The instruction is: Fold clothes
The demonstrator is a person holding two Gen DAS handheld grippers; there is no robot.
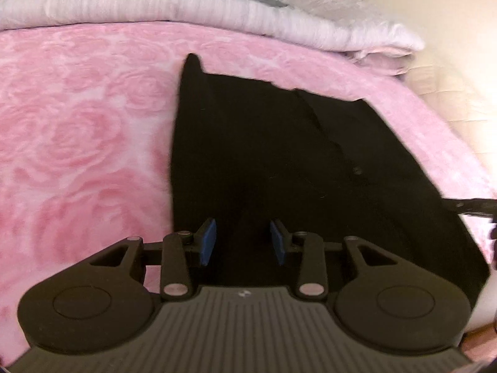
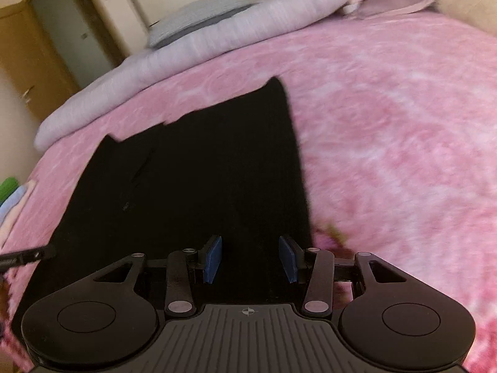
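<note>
I hold my left gripper (image 1: 243, 242) and my right gripper (image 2: 251, 259) low over the near edge of the black cloth garment (image 1: 279, 161), which lies spread in front of both of them on the pink fleece blanket with rose pattern (image 1: 77, 130). Both grippers have their blue pads apart and nothing is between them; whether the pads touch the cloth I cannot tell. The garment seems already laid flat, maybe folded one time along its length, because I see a seam line and a small button (image 1: 356, 170) on the right part. Beyond the garment lies a rolled pale lilac quilt (image 1: 186, 6). I judge that the main folds are not yet done.
</note>
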